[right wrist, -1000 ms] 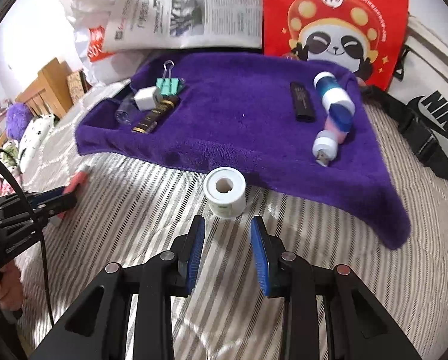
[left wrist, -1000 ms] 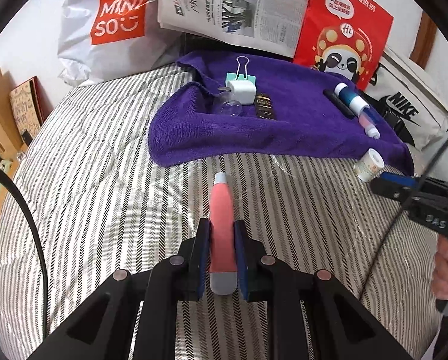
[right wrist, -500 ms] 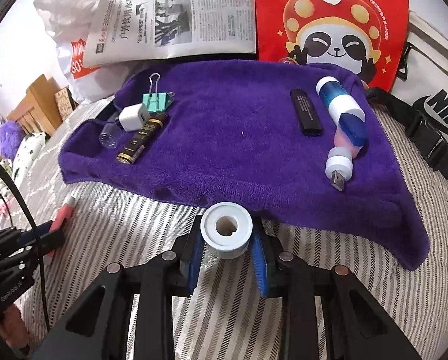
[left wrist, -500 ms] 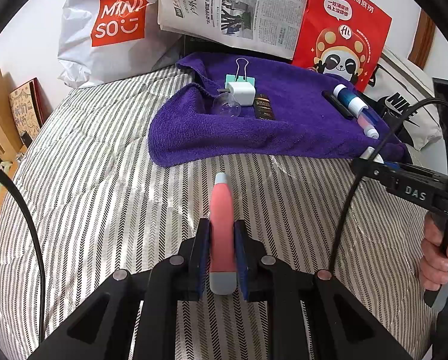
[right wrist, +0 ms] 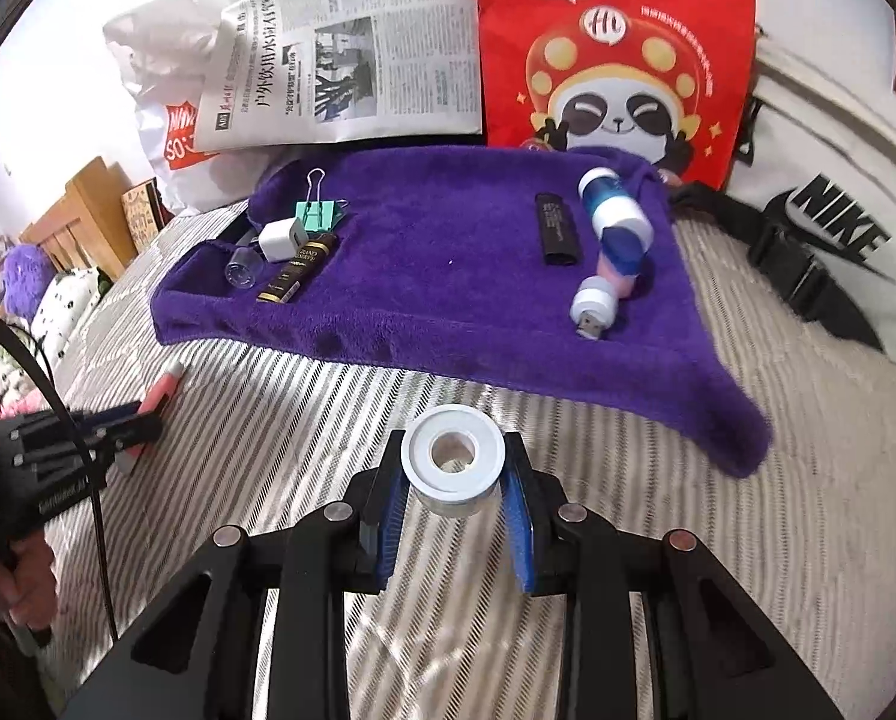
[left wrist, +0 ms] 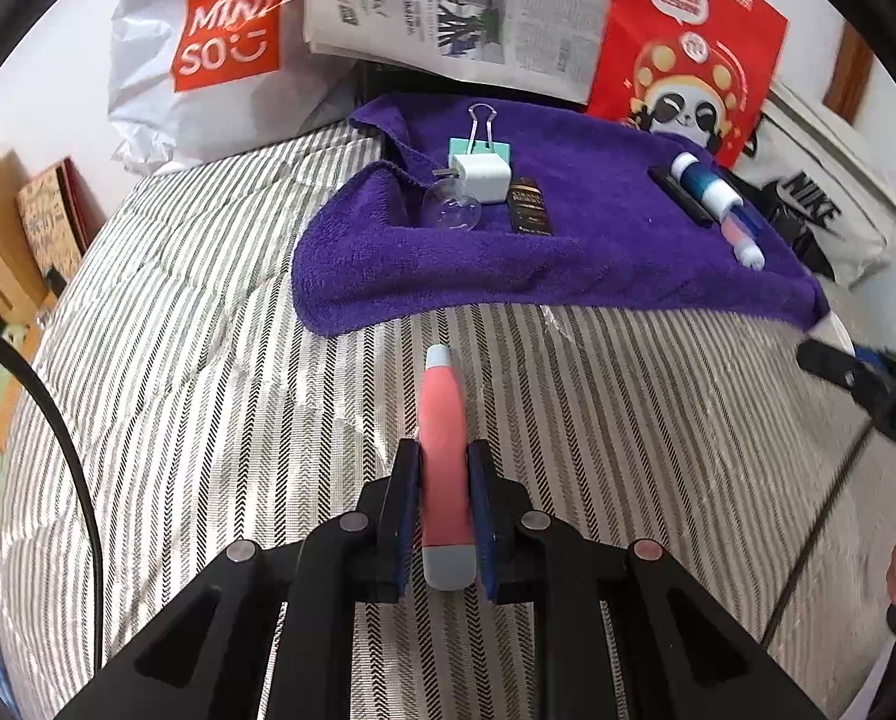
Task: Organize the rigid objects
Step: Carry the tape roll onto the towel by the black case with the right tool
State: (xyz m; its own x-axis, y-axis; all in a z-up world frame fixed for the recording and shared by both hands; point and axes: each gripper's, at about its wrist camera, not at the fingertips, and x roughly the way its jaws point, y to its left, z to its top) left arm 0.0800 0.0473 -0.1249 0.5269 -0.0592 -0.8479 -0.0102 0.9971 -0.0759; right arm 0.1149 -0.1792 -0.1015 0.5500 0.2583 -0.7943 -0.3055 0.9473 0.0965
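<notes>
Both tongs are loaded over the striped bed, and I am carrying two pieces toward the purple towel (right wrist: 448, 252).

On the left, my left tongs (left wrist: 441, 504) are clamping a coral-pink pen-shaped tool (left wrist: 443, 444) with grey ends, slim and smooth, pointing at the towel's near edge. On the right, my right tongs (right wrist: 454, 498) are pinching a white tape roll (right wrist: 454, 462), squat with an open core, just short of that edge. I judge the placing step is next: each piece needs a bare patch among the binder clip (right wrist: 315, 213), charger plug (right wrist: 281, 239) and USB stick (right wrist: 595, 303).
</notes>
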